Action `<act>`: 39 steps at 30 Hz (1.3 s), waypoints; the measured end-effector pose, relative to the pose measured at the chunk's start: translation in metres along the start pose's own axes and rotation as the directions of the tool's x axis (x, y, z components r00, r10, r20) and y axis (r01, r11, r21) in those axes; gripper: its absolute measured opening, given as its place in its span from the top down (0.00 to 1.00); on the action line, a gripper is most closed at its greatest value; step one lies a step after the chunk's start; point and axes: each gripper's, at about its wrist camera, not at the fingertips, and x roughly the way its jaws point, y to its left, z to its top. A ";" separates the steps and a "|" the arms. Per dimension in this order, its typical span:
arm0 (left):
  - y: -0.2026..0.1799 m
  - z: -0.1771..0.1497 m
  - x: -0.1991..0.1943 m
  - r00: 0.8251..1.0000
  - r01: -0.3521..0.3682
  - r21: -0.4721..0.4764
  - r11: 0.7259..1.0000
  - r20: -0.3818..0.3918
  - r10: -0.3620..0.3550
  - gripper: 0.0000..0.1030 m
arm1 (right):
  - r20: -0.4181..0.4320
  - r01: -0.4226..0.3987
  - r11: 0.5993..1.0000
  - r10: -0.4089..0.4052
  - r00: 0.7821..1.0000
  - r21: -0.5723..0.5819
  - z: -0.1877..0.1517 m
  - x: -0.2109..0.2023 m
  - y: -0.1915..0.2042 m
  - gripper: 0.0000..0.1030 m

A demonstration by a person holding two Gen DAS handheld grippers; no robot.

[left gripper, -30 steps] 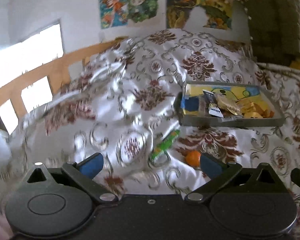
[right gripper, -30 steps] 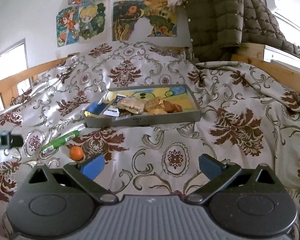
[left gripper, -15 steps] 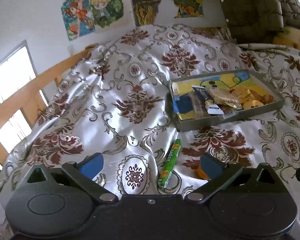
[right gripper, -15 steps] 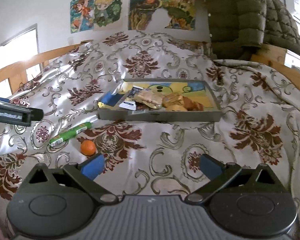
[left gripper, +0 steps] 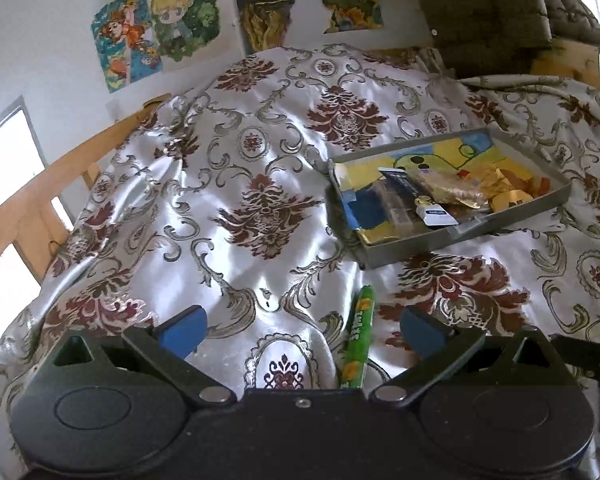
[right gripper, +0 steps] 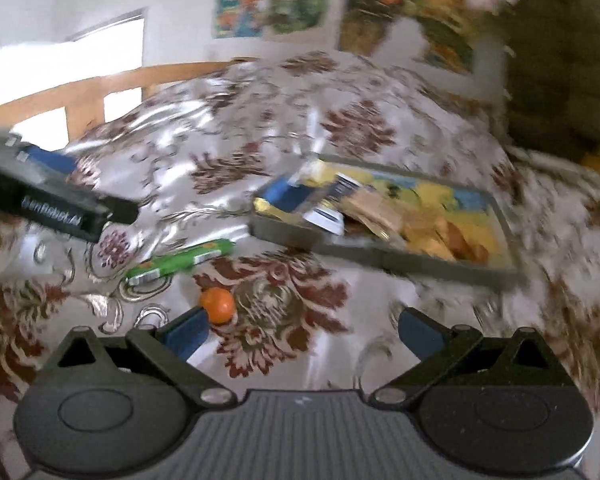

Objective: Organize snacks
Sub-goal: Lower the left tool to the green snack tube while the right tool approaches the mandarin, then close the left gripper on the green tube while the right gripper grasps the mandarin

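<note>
Snacks mostly sit in the tray (left gripper: pixel 452 240) on the bedspread (left gripper: pixel 228 216); a green tube (left gripper: pixel 358 340) and an orange ball (right gripper: pixel 217 305) lie outside, near its front, unsorted; left gripper (left gripper: pixel 302 326) and right gripper (right gripper: pixel 302 326) gape, empty; only the right view shows the ball.

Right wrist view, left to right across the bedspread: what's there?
Left tongs → green candy tube → small orange ball → grey tray of snacks. Both pairs of tongs are open and hold nothing.
</note>
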 end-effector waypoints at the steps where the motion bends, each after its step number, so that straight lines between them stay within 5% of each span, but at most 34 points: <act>1: 0.000 0.000 0.003 1.000 0.007 0.005 1.000 -0.001 -0.007 0.01 | 0.010 0.000 1.000 0.000 1.000 -0.031 0.000 0.005 0.004 0.00; 11: -0.020 -0.001 0.031 0.995 0.097 0.084 0.992 -0.025 -0.095 0.01 | -0.026 -0.035 0.999 0.037 0.999 0.041 -0.002 0.055 0.013 0.00; 21: -0.020 -0.004 0.071 0.982 0.160 0.106 0.981 -0.117 -0.148 0.01 | -0.043 -0.050 0.998 0.048 0.998 -0.048 -0.010 0.076 0.033 0.01; 30: -0.011 -0.009 0.081 0.959 0.240 0.040 0.970 -0.165 -0.230 0.23 | -0.068 -0.068 0.997 0.066 0.995 -0.037 -0.013 0.090 0.036 0.11; 37: -0.013 -0.014 0.090 0.937 0.288 0.022 0.957 -0.212 -0.277 0.57 | -0.053 -0.098 0.989 0.092 0.994 -0.114 -0.018 0.093 0.053 0.21; 39: -0.013 -0.015 0.093 0.931 0.298 0.014 0.955 -0.224 -0.287 0.58 | -0.047 -0.107 0.988 0.102 0.994 -0.110 -0.017 0.095 0.053 0.23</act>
